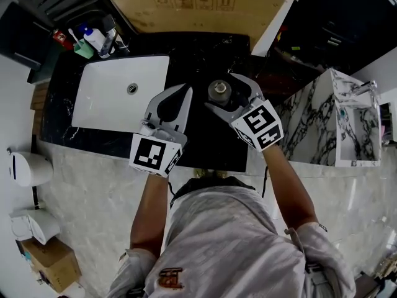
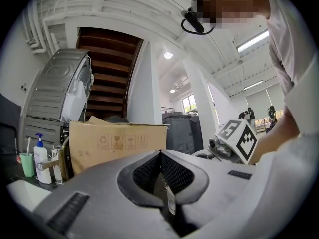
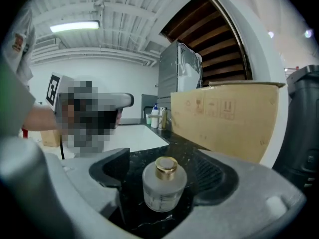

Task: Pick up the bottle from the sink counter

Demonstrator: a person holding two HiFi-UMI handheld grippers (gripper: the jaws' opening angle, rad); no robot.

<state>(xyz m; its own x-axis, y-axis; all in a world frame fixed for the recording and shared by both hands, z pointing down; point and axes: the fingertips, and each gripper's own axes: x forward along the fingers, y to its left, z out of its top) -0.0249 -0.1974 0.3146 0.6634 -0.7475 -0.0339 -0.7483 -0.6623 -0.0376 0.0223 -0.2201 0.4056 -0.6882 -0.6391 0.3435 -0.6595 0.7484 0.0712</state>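
A small frosted glass bottle [image 1: 219, 91] with a gold cap stands upright on the black sink counter [image 1: 205, 144], right of the basin. My right gripper [image 1: 220, 93] is open with its jaws on either side of the bottle. In the right gripper view the bottle [image 3: 163, 185] sits between the jaws of the right gripper [image 3: 167, 172], with a gap showing on each side, so the pads are not pressing on it. My left gripper [image 1: 186, 95] is just left of the bottle, above the counter, shut and holding nothing. In the left gripper view, the left gripper's [image 2: 160, 154] jaws meet at the tips.
A white sink basin [image 1: 121, 92] is set in the counter at the left. Soap bottles and a cup [image 1: 93, 40] stand at the back left corner. A large cardboard box [image 1: 198, 8] leans behind the counter. A marble-patterned block [image 1: 338, 120] stands to the right.
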